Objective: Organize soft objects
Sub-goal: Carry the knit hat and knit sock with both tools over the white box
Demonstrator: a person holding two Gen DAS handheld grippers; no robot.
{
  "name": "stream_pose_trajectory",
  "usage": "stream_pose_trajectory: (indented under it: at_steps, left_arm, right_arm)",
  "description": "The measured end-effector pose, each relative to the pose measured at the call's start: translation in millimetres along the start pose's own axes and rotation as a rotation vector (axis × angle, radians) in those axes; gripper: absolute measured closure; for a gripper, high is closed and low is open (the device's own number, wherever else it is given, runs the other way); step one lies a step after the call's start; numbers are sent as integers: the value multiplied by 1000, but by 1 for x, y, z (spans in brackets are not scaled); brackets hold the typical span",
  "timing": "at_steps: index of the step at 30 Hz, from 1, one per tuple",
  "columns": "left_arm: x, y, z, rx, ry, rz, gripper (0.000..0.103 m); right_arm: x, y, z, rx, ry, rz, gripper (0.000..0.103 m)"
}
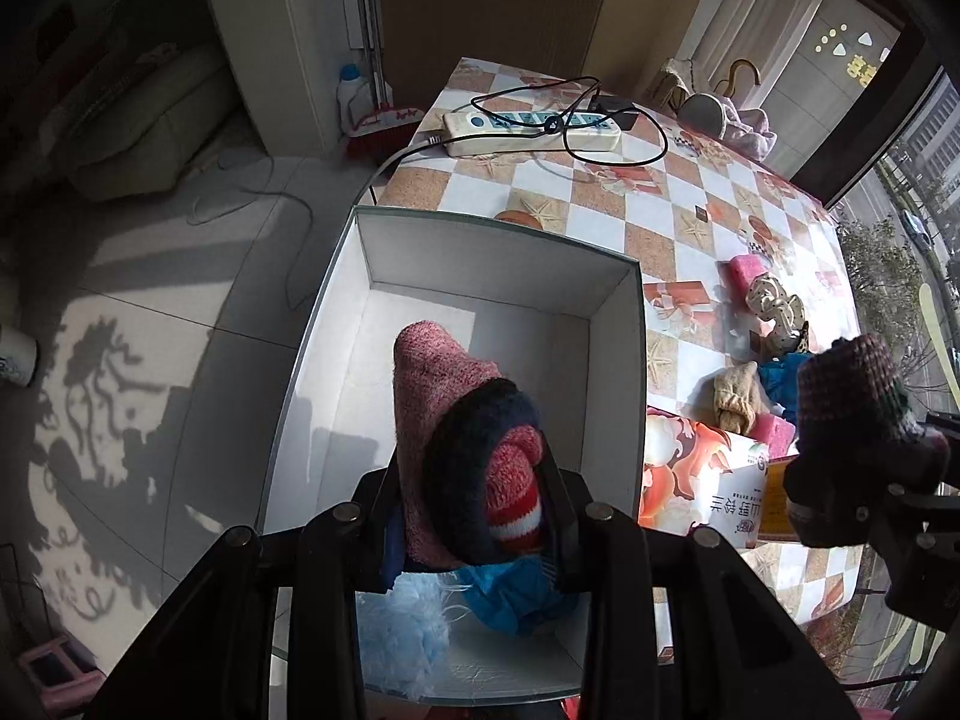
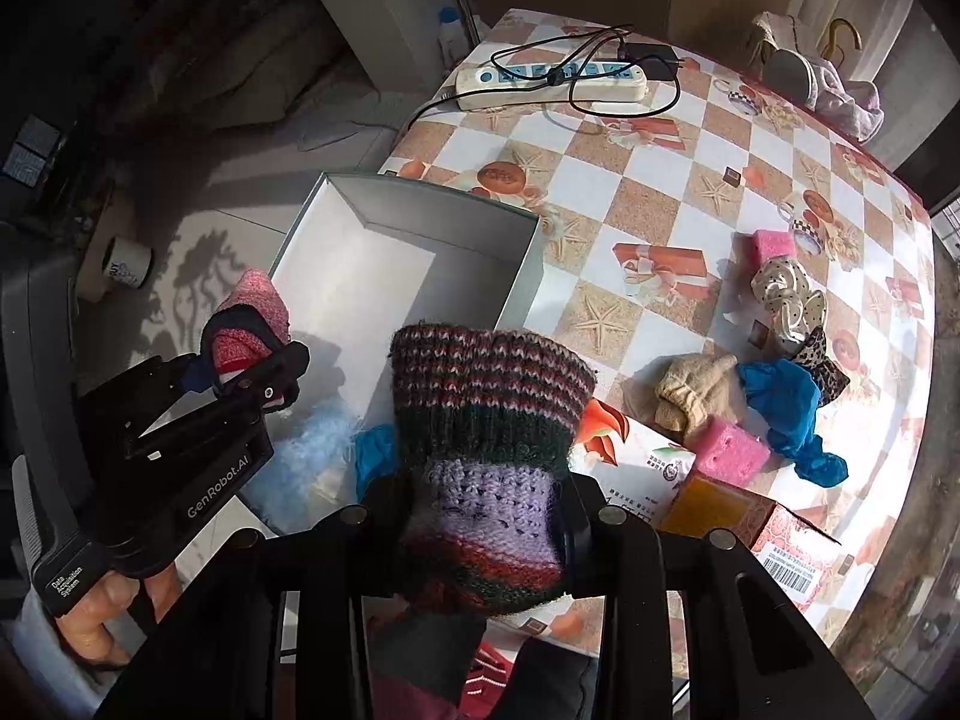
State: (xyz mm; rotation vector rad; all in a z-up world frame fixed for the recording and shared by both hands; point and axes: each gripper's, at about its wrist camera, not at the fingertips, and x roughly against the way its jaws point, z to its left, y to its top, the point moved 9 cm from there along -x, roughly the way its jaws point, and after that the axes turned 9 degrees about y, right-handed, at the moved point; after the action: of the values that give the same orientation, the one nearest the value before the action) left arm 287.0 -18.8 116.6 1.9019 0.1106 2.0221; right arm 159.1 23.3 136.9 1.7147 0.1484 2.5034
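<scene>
My left gripper (image 1: 474,480) is shut on a rolled pink, red and navy sock (image 1: 438,396) and hangs over the open white box (image 1: 498,264). Under it in the box lie a light blue fluffy piece (image 1: 402,630) and a blue cloth (image 1: 516,594). My right gripper (image 2: 480,498) is shut on a striped knitted sock (image 2: 486,384) in maroon, green and purple, over the box's right rim (image 2: 528,276). The right wrist view shows the left gripper (image 2: 252,360) with the pink sock (image 2: 252,306) at the left, a hand below it.
On the checked tablecloth to the right lie a beige sock (image 2: 690,396), a blue cloth (image 2: 786,408), a dotted cloth (image 2: 786,294), two pink sponges (image 2: 729,450) and printed cartons (image 2: 720,504). A power strip (image 2: 552,81) with cables sits at the far edge. Floor lies left of the box.
</scene>
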Motion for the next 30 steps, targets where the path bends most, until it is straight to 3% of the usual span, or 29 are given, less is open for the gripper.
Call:
stream_pose_trajectory:
  at_steps: [17, 30]
  left_arm:
    - [-15, 8, 28, 32, 36, 7, 65]
    - [-35, 13, 27, 15, 49, 50, 65]
  right_arm:
    - [-31, 33, 29, 78, 0, 52, 66]
    - [-53, 51, 34, 113, -22, 77, 66]
